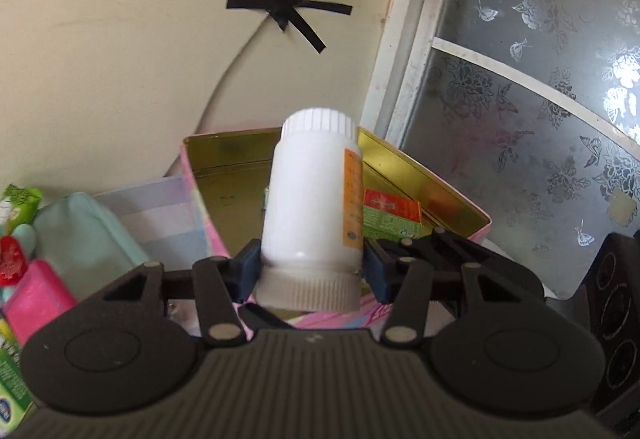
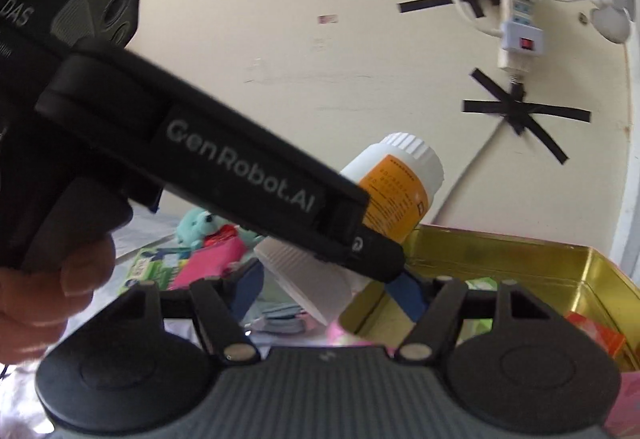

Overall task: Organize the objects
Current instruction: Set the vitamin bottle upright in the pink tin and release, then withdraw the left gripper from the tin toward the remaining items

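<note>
My left gripper (image 1: pixel 310 271) is shut on a white bottle (image 1: pixel 312 199) with an orange label, and its blue pads (image 1: pixel 250 271) press the body just above the wide ribbed cap. The bottle hangs tilted over a pink tin (image 1: pixel 224 167) with a gold inside, where a red and green carton (image 1: pixel 390 217) lies. In the right wrist view the left gripper (image 2: pixel 240 167) crosses the picture with the bottle (image 2: pixel 396 191). My right gripper (image 2: pixel 326 291) stands open below it. The bottle's cap (image 2: pixel 304 271) shows between its blue fingers (image 2: pixel 404 291), apart from them.
Left of the tin are a translucent bin (image 1: pixel 160 207), a teal pouch (image 1: pixel 80 235), a pink packet (image 1: pixel 36 291) and green cartons (image 1: pixel 20 199). A teal plush toy (image 2: pixel 200 223) lies behind. The wall holds a taped power strip (image 2: pixel 520 19) and cable. A frosted window (image 1: pixel 540 99) stands at right.
</note>
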`<state>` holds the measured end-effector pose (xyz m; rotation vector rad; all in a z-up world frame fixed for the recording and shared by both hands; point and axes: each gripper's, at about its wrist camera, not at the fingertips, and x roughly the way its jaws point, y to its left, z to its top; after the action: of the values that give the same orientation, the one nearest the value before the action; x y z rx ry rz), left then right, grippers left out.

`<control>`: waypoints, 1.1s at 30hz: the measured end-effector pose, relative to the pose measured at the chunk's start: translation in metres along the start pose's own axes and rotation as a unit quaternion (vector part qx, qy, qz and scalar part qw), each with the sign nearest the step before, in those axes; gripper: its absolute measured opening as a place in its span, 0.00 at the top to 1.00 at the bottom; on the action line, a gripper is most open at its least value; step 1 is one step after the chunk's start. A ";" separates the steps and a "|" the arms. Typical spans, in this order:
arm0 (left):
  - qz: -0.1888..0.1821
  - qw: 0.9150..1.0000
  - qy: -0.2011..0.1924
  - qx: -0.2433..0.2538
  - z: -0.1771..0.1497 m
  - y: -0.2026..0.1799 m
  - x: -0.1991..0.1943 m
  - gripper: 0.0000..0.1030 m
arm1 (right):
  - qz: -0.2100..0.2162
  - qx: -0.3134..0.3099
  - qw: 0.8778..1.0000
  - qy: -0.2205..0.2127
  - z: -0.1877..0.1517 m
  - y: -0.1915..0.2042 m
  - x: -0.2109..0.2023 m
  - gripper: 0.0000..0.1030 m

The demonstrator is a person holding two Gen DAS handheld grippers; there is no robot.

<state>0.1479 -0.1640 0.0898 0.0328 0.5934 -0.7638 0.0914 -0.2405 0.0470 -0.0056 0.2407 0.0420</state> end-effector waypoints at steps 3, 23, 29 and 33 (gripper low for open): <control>0.021 1.000 -0.003 -0.005 0.003 -0.005 0.031 0.43 | -0.027 0.054 0.998 0.005 -0.011 -0.031 0.010 0.31; 0.272 0.961 -0.054 -0.025 -0.028 0.032 -0.036 0.30 | -0.086 0.128 0.988 -0.025 -0.022 -0.071 0.004 0.19; 0.333 0.941 -0.032 -0.059 -0.061 0.073 -0.063 0.30 | -0.136 0.112 0.983 -0.049 -0.027 -0.060 -0.004 0.19; 0.355 0.931 -0.027 -0.079 -0.079 0.090 -0.081 0.30 | -0.159 0.111 0.980 -0.046 -0.028 -0.058 -0.002 0.17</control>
<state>0.1228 -0.0278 0.0491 0.0741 0.5375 -0.0116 0.0848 -0.2983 0.0204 0.1800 0.1492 -0.3023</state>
